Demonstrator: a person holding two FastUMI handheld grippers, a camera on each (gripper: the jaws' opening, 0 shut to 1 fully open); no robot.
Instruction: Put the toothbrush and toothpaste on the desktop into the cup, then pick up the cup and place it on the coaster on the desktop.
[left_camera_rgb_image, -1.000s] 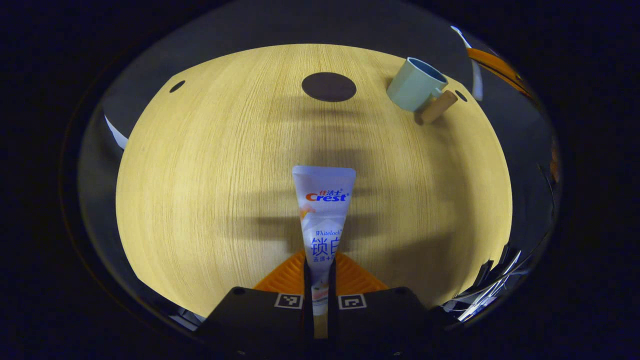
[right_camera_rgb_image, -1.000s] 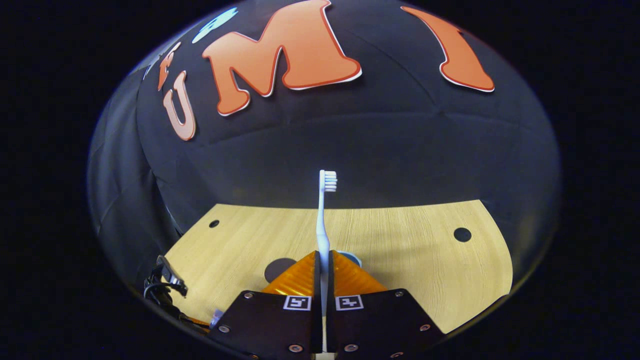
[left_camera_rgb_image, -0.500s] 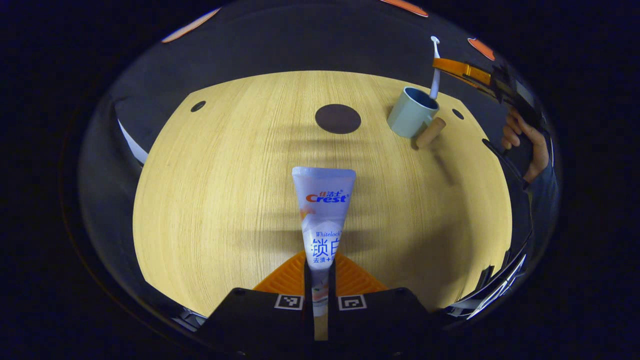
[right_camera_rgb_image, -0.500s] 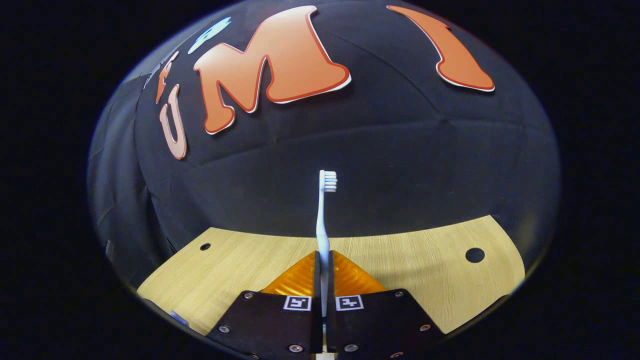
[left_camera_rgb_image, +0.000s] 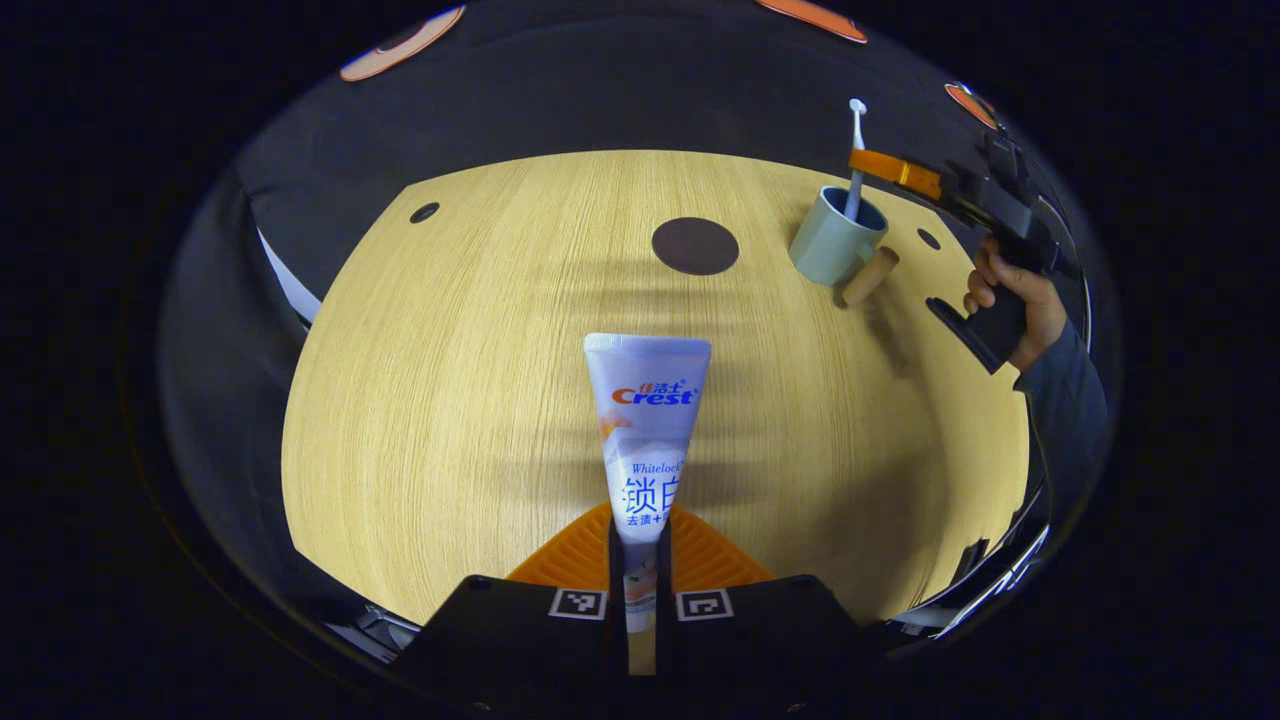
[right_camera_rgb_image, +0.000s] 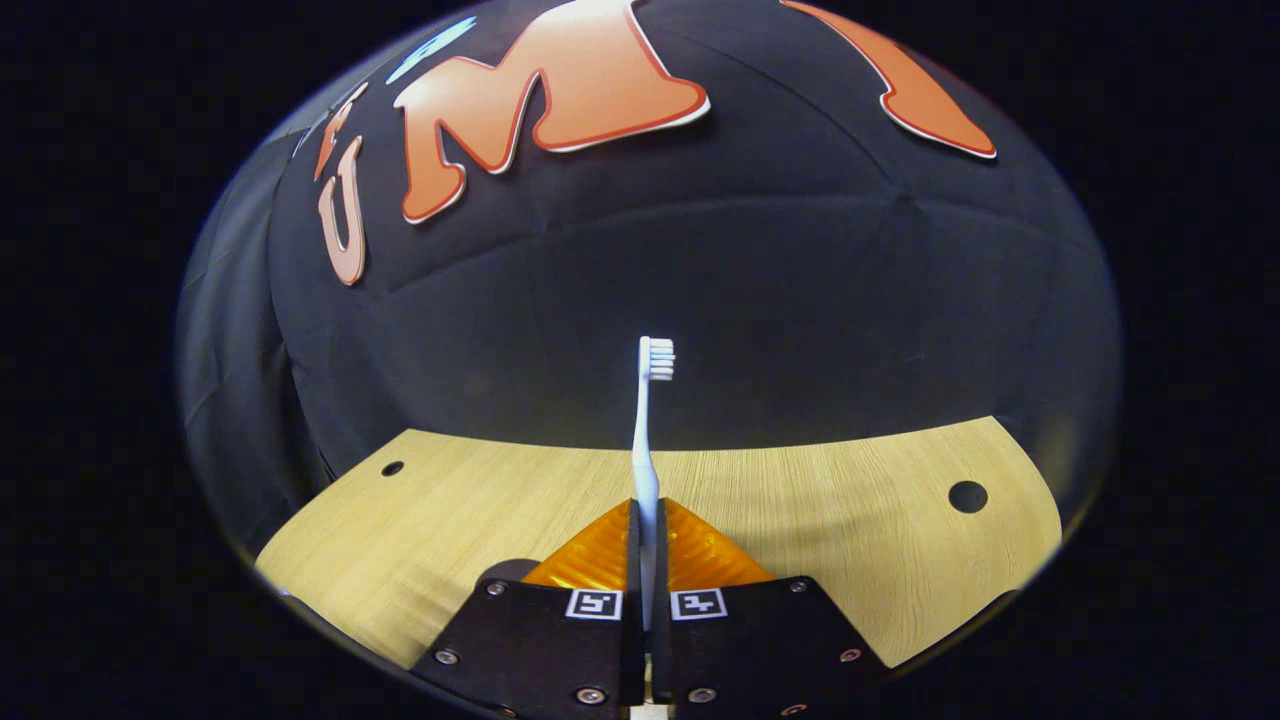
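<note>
My left gripper (left_camera_rgb_image: 640, 520) is shut on a white toothpaste tube (left_camera_rgb_image: 645, 420), which sticks forward above the wooden desktop (left_camera_rgb_image: 450, 400). At the far right of the desktop stands a pale green cup (left_camera_rgb_image: 832, 243) with a wooden handle. The right gripper (left_camera_rgb_image: 895, 172), held by a hand (left_camera_rgb_image: 1010, 300), hovers just above the cup, and the lower end of the white toothbrush (left_camera_rgb_image: 855, 160) dips into the cup's mouth. In the right gripper view my right gripper (right_camera_rgb_image: 646, 515) is shut on the toothbrush (right_camera_rgb_image: 648, 430), whose bristle head points up. A dark round coaster (left_camera_rgb_image: 695, 246) lies left of the cup.
The desktop (right_camera_rgb_image: 800, 520) has small dark holes near its corners (left_camera_rgb_image: 424, 212) (right_camera_rgb_image: 967, 496). The black booth wall (right_camera_rgb_image: 700, 300) rises behind the table's far edge. A dark sleeve (left_camera_rgb_image: 1065, 410) reaches in along the right edge.
The right gripper came down over the cup, and the toothbrush's lower end now sits inside its mouth. My left gripper pulled back a little with the toothpaste still held.
</note>
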